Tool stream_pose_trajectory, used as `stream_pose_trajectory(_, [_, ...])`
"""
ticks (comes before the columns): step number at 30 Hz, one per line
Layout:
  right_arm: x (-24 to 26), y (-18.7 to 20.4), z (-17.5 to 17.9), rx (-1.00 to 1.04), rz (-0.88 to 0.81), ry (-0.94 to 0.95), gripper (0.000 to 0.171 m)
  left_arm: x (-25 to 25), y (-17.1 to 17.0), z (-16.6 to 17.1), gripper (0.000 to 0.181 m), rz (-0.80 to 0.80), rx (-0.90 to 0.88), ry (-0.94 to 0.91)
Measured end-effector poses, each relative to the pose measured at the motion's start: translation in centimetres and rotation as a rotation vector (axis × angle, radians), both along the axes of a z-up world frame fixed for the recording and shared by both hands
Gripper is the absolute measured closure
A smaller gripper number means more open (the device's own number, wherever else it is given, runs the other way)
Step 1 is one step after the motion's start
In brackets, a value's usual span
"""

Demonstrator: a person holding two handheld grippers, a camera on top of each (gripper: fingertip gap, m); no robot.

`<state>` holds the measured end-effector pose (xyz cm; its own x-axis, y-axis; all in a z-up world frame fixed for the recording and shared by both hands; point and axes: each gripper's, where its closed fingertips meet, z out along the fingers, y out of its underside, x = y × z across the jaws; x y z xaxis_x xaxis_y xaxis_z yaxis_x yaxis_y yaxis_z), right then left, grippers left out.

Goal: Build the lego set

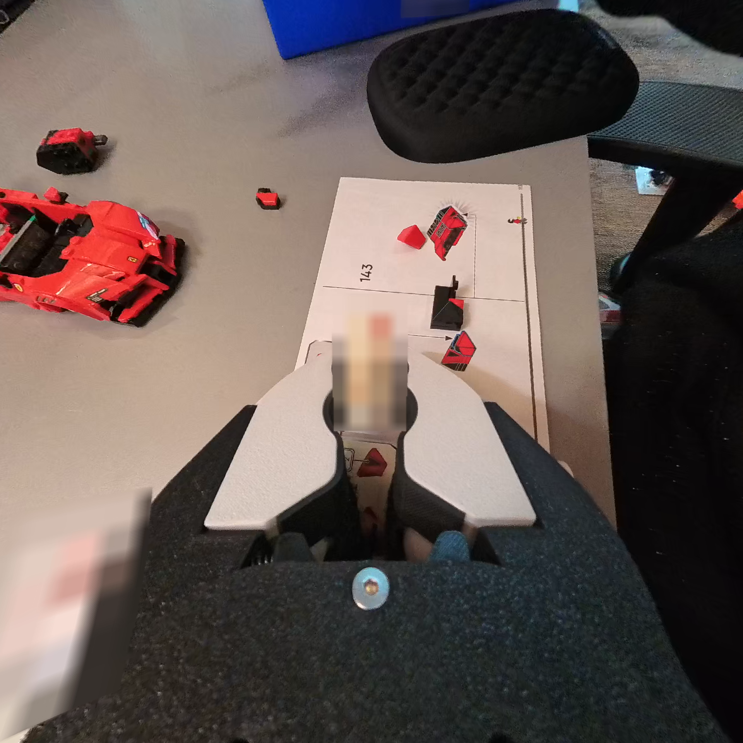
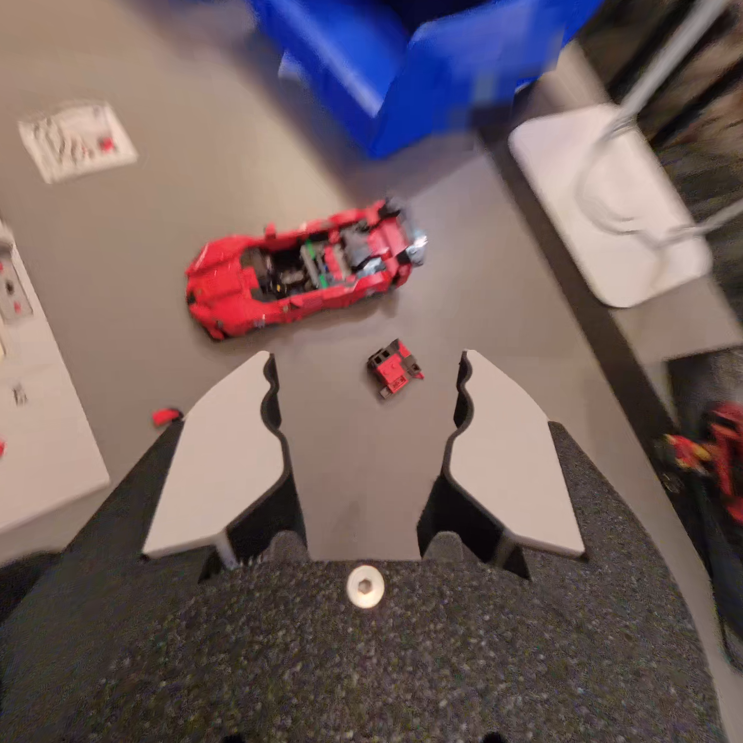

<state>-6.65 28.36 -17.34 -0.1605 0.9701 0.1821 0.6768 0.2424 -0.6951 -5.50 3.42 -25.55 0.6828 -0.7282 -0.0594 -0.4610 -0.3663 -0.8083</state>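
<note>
Left wrist view: my left gripper (image 1: 370,362) hangs over the instruction booklet (image 1: 426,281), and a blur patch hides the tips, so I cannot tell whether they are closed. The red car (image 1: 80,257) lies well to the booklet's left.

Right wrist view: my right gripper (image 2: 366,358) is spread wide, holding nothing. The small red-and-black block (image 2: 392,368) sits just ahead between the fingers, on the near side of the car (image 2: 301,273), which lies crosswise. The right hand is nearer.

A grey table (image 1: 209,100) lies before me; a blue bin (image 2: 362,68) stands at its far edge, a black padded chair armrest (image 1: 498,84) overhangs it, and beside it sits a white tray (image 2: 603,209).
</note>
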Motion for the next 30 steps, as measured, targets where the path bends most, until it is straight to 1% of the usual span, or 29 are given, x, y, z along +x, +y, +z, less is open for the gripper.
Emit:
stream_pose_trajectory(2, [-1.2,1.0,-2.5,0.019,0.129,-0.187,0.088,0.0,0.0,0.1,0.159,-0.005,0.002,-0.006])
stream_pose_trajectory(4, [-1.9,2.1,-5.0,0.083,0.257,-0.346,0.096,0.1,-0.1,0.1,0.159,-0.007,-0.004,-0.012])
stream_pose_trajectory(6, [-2.0,2.8,-7.1,0.083,0.329,-0.468,0.103,0.1,-0.1,0.1,0.159,-0.012,-0.006,-0.015])
stream_pose_trajectory(7, [-2.1,3.1,-7.9,0.083,0.346,-0.514,0.103,0.1,-0.2,0.1,0.159,-0.015,-0.006,-0.017])
stream_pose_trajectory(10, [-2.3,3.3,-9.4,0.082,0.393,-0.567,0.107,0.2,-0.3,0.0,0.159,-0.027,-0.009,-0.011])
stream_pose_trajectory(13, [-2.3,3.7,-10.4,0.102,0.402,-0.589,0.112,0.4,-0.4,-0.2,0.159,-0.04,-0.023,0.0])
stream_pose_trajectory(15, [-2.0,3.4,-10.6,0.058,0.382,-0.608,0.12,0.4,-0.4,-0.3,0.159,-0.042,-0.03,0.005])
stream_pose_trajectory(18, [-0.4,2.4,-10.3,-0.065,0.313,-0.691,0.119,0.4,-0.4,-0.3,0.159,-0.041,-0.027,0.002])
stream_pose_trajectory(20, [0.9,1.2,-10.1,-0.13,0.276,-0.726,0.113,0.4,-0.4,-0.3,0.159,-0.041,-0.029,0.0])
stream_pose_trajectory(25, [4.1,-3.3,-9.2,-0.273,0.282,-0.749,0.107,0.4,-0.4,-0.3,0.159,-0.042,-0.027,0.001])
stream_pose_trajectory(27, [4.5,-3.6,-9.0,-0.24,0.265,-0.726,0.107,0.4,-0.4,-0.3,0.159,-0.042,-0.029,0.001])
stream_pose_trajectory(30, [4.5,-2.2,-9.3,-0.114,0.227,-0.7,0.112,0.4,-0.4,-0.4,0.159,-0.043,-0.036,0.007])
